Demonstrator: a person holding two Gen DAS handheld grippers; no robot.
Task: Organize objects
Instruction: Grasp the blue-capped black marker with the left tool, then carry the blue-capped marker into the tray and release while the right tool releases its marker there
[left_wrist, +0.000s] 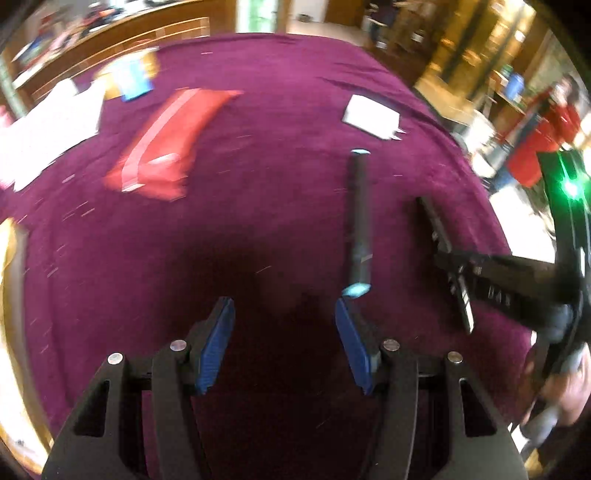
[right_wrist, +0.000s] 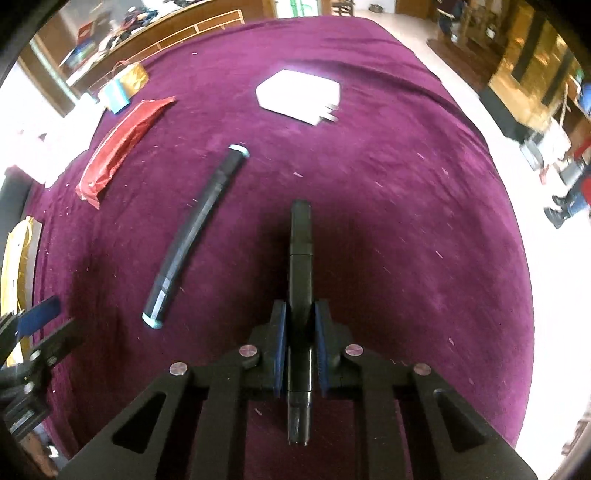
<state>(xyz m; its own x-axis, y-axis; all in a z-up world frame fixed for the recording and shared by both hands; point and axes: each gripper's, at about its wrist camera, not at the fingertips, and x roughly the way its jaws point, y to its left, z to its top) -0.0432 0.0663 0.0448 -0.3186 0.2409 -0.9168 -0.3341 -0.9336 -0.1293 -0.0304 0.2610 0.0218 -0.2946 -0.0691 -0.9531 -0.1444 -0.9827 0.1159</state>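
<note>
the black remote (right_wrist: 300, 266) is clamped edge-up between the right gripper (right_wrist: 300, 332) jaws, above the purple worktop (right_wrist: 406, 206). just left lies a dark teal-capped bar (right_wrist: 195, 236). the left gripper (left_wrist: 284, 325) jaws gape, holding nothing.

— How is your left wrist view looking?
— It is smearing with motion blur, and the room's edges are bending and blowing out in daylight glare.
— And your right view?
— It is staying sharper, with a dark shadow pooling on the counter (right_wrist: 424, 177).
</note>
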